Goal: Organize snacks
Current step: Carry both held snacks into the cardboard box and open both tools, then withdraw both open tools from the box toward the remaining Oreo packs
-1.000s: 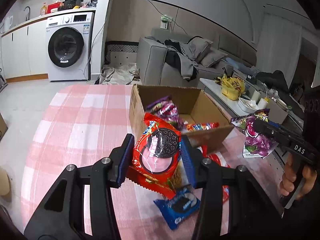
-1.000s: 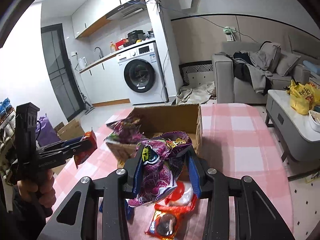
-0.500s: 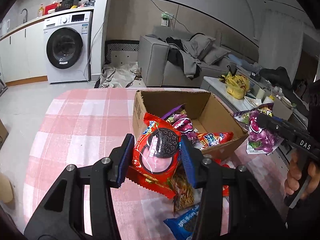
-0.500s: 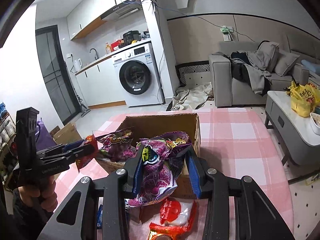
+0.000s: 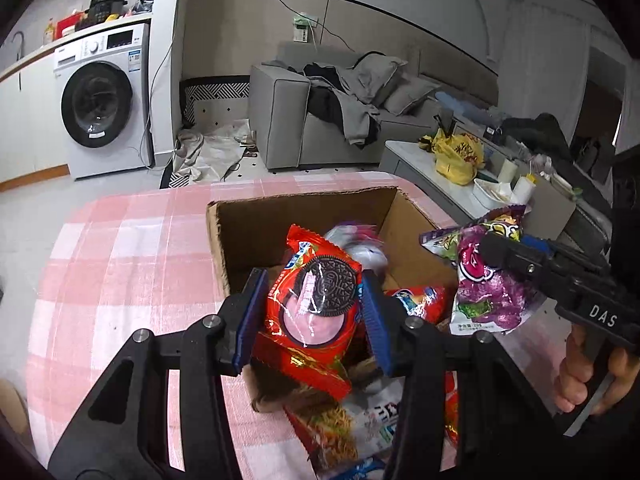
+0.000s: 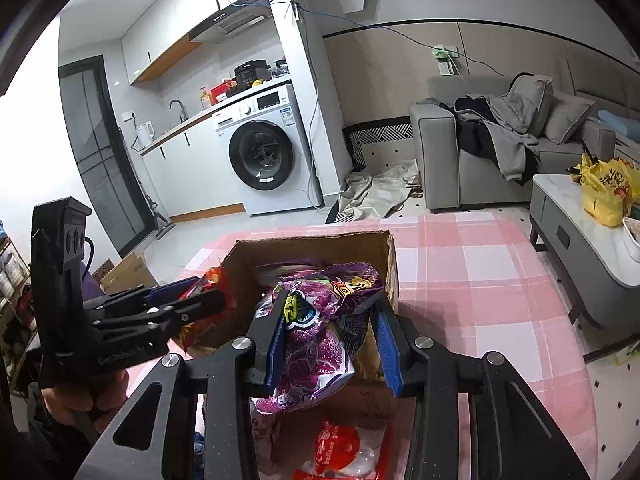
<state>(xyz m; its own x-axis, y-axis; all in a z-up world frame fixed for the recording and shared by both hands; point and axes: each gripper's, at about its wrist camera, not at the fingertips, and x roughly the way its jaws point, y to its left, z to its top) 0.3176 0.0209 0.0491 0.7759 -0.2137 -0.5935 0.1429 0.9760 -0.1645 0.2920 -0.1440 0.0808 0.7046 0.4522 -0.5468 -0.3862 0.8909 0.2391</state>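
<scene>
The left gripper (image 5: 314,312) was clamped on a red cookie pack (image 5: 316,304), blue pads pressed to both its sides, low in the centre of the left view. The pack was held over the near edge of an open cardboard box (image 5: 224,236), with more snack packets seen inside behind it. A noodle packet (image 5: 332,432) and other wrappers were spread on the pink checked cloth (image 5: 120,264) at the bottom of the frame.

In the right view, the right gripper (image 6: 332,344) was closed on a purple bag (image 6: 316,340), crumpled between its pads, bottom centre. The bag was carried just above the box's near rim. A red-and-white packet (image 6: 340,448) was seen on the cloth below it. A washing machine (image 6: 264,148) was seen upper centre, a grey sofa (image 6: 480,148) to the right.
</scene>
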